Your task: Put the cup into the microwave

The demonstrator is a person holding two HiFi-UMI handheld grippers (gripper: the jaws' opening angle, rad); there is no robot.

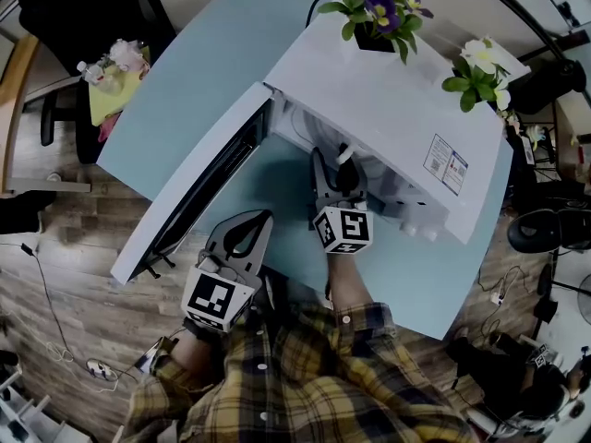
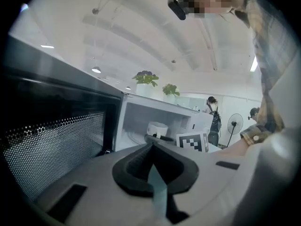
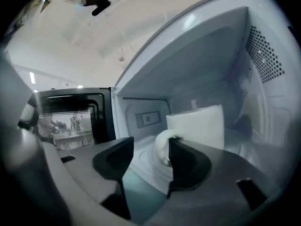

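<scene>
White cup (image 3: 200, 126) stood inside the open microwave (image 1: 388, 109), its handle facing the right gripper (image 3: 150, 142), whose jaws were parted and clamped on nothing. Left gripper (image 2: 151, 146), jaws together and empty, hovered near the door (image 1: 199, 192).

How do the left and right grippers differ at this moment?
The left gripper has jaws together, empty; the right gripper has jaws apart, beside the handle of the cup. The left gripper sits outside by the open door; the right gripper reaches into the microwave. Both point toward the microwave.
</scene>
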